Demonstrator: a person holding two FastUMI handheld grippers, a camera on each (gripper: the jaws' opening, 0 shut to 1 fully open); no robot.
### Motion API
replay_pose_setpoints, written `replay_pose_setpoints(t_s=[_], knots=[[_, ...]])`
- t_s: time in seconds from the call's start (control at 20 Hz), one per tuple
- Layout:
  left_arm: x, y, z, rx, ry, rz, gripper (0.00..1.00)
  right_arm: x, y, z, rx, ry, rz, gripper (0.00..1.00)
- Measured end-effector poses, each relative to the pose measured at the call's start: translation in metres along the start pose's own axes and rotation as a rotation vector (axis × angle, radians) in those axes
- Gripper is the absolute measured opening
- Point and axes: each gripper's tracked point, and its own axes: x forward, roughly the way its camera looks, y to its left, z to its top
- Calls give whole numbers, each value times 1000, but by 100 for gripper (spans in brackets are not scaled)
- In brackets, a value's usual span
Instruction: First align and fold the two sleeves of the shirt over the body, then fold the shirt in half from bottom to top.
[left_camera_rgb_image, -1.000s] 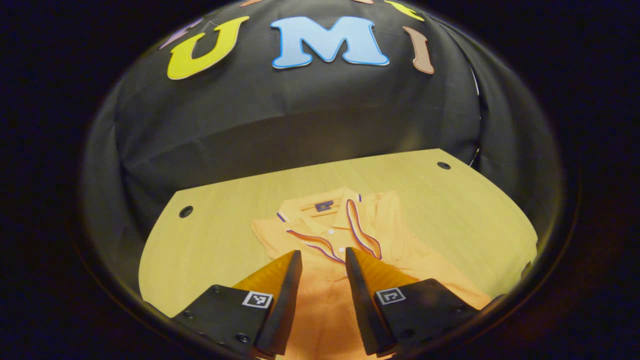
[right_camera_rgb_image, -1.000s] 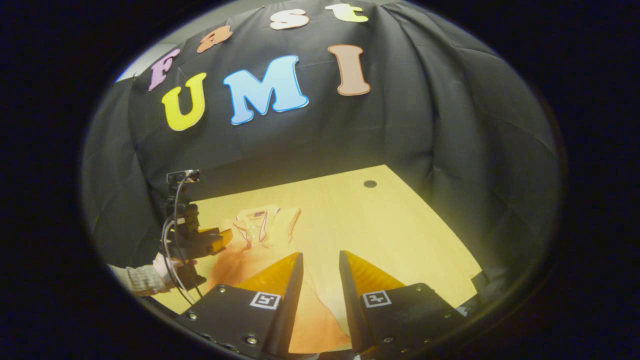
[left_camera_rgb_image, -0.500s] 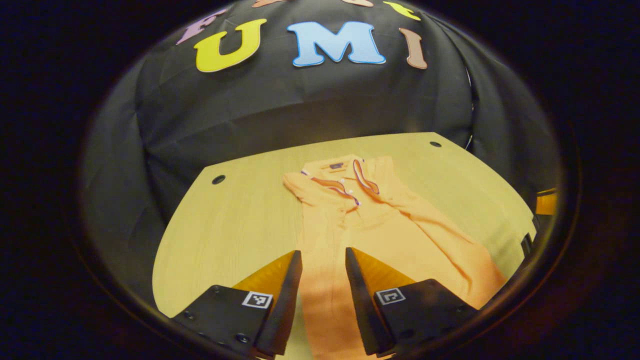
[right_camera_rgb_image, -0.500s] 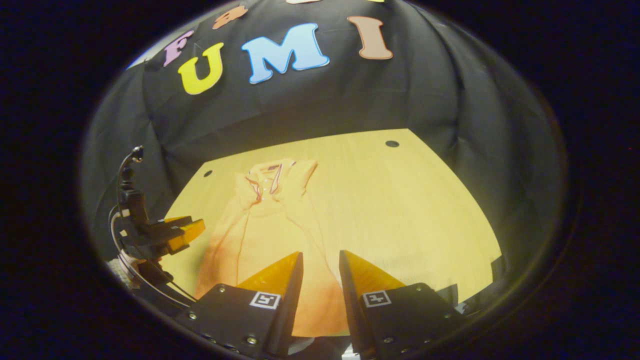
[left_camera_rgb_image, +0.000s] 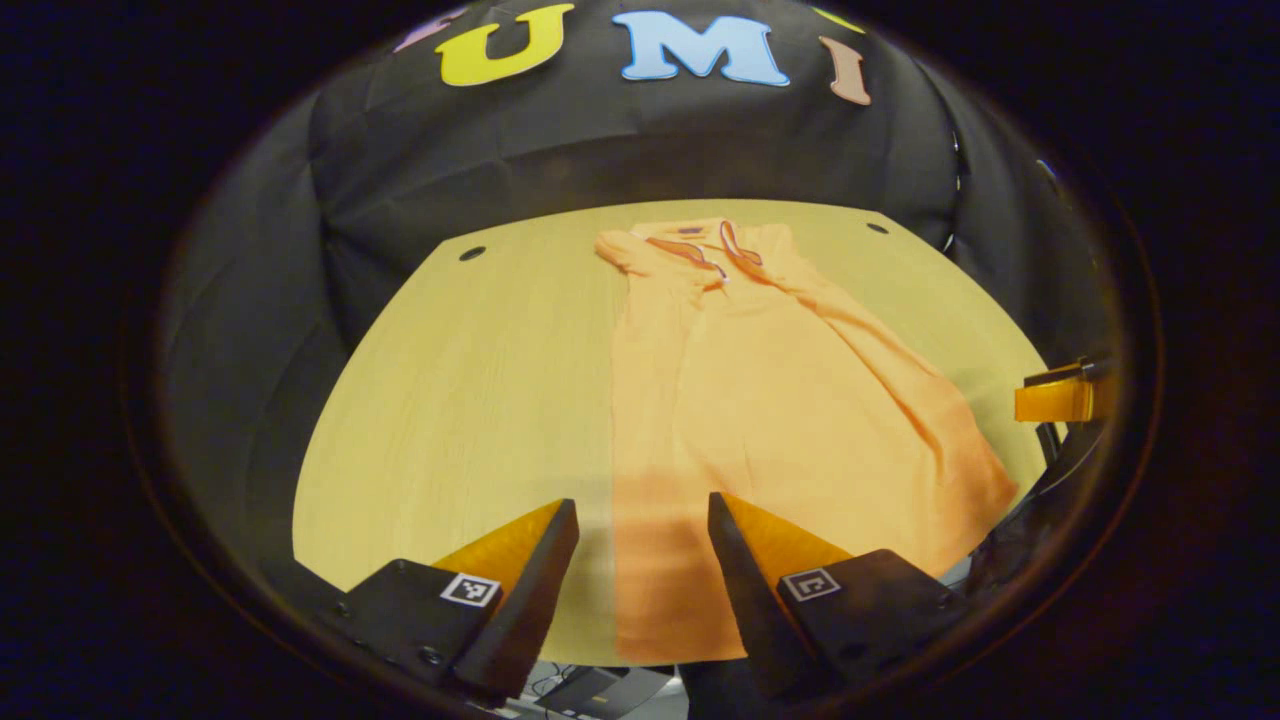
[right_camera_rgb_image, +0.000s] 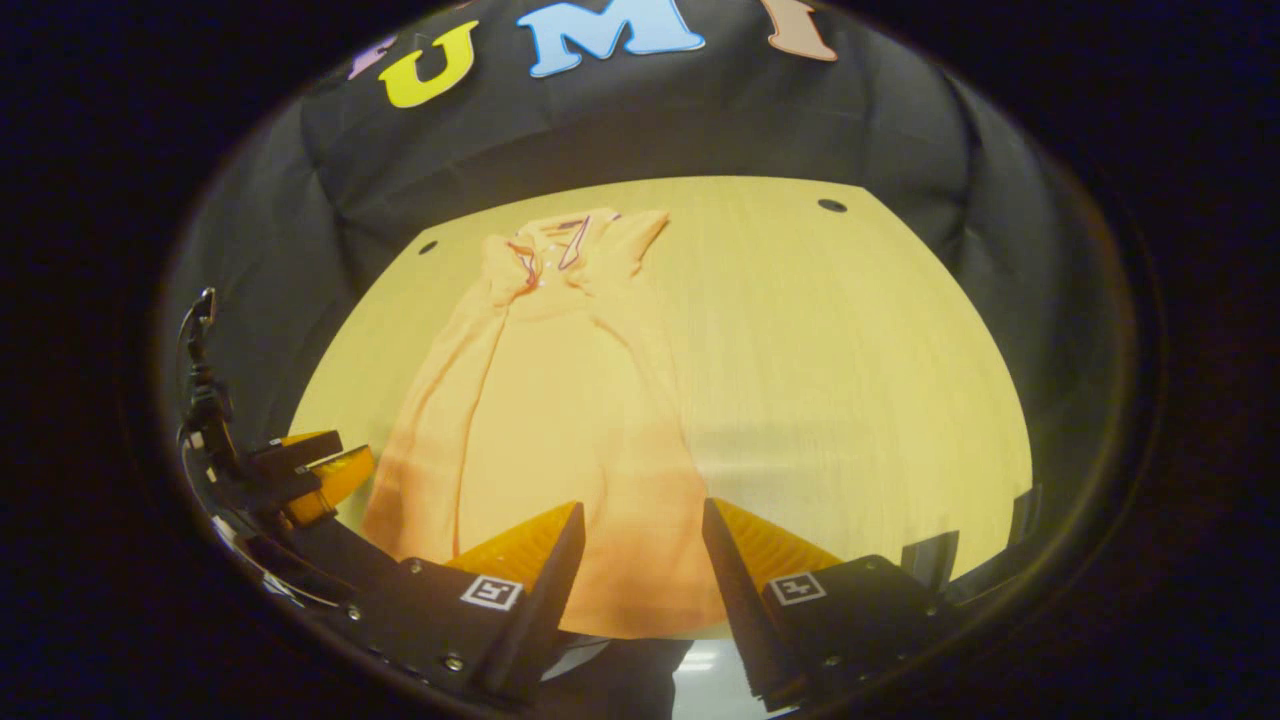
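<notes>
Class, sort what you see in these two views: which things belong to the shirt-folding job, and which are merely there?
Belongs to the job:
orange shirt
left tongs
right tongs

Merely there:
wooden table
black cloth wall

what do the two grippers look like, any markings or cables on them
Each gripper, the left gripper and the right gripper, has two wedge-shaped fingers on black blocks with small screws. Every block carries a small square black-and-white marker. In the right gripper view, the other gripper shows thin dark cables looping behind it.

The shirt lies lengthwise on the table, collar toward the far edge.
</notes>
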Motion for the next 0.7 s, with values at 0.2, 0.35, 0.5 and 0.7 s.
replay_pose_setpoints(t_s=[0.2, 0.35, 0.5, 0.7], knots=[[-3, 3, -31, -1, 100, 20, 98, 11, -3, -13, -4, 100, -20, 77], [-1, -1, -55, 12, 190, 18, 100, 16, -6, -31, -6, 171, -35, 78], [1, -3, -79, 16, 287, 14, 98, 19, -10, -52, -31, 252, -60, 77], [0, -5, -79, 36, 330, 21, 100, 24, -10, -71, -69, 341, -78, 77]])
